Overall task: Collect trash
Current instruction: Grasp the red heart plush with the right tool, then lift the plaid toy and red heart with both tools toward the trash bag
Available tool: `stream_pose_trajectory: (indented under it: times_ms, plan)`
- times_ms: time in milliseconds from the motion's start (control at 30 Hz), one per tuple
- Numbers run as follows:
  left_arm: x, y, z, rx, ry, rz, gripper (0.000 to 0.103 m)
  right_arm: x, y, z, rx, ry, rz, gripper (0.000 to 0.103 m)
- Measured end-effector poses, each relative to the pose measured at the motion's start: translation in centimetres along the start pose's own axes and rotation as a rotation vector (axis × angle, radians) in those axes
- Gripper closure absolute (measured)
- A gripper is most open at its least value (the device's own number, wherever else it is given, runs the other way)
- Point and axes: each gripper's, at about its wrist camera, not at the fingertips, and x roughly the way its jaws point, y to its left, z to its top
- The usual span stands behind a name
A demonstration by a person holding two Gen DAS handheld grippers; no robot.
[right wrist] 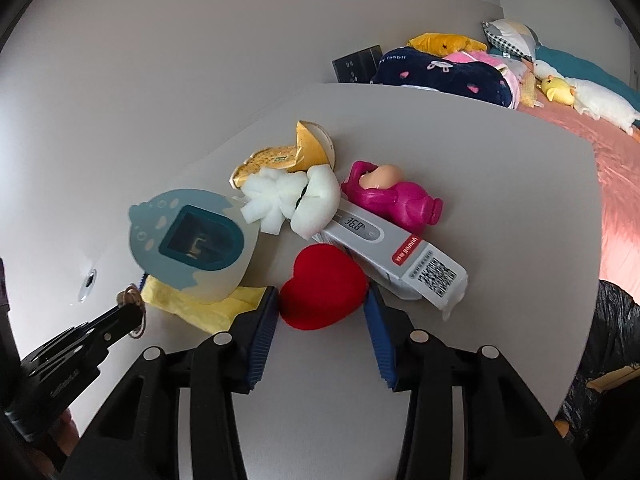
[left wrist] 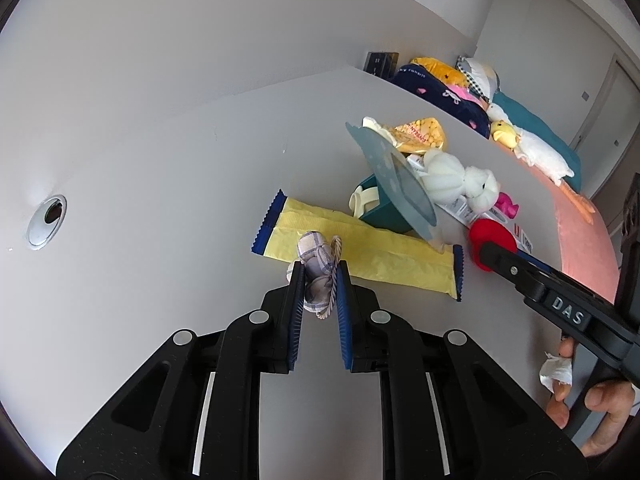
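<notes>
Left gripper (left wrist: 319,280) fills the lower centre of its view, pointing down, pads clamped tight. Right gripper (right wrist: 322,300) angles down at lower centre, jaws half-spread. A hand (left wrist: 596,412) grips the handle at lower right.

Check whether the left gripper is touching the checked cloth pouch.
Touching. The left wrist view shows the left gripper shut on the checked cloth pouch, both blue pads pressed against its sides.

Heart (right wrist: 323,282) before the box (right wrist: 394,254), doll (right wrist: 394,196) behind it, bin (right wrist: 192,240) on wrapper (right wrist: 208,308) at left.
</notes>
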Motion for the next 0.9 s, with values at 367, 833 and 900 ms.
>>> stream_pose_trajectory:
  times_ms: [367,833,900]
  plan:
    - [-2.1,-1.9,0.2,0.042,-0.042,-0.033,0.088,-4.5,-0.3,-0.9,0.017,-0.055,0.011,0.057]
    - [-4.0,-6.1,-0.2,0.125,-0.070,-0.097,0.088,-10.6,-1.9,-2.8,0.043,-0.134,-0.023,0.057]
    - [-4.2,-6.6,-0.3,0.136,-0.074,-0.104,0.088,-11.3,-2.2,-3.2,0.048,-0.142,-0.026,0.057]
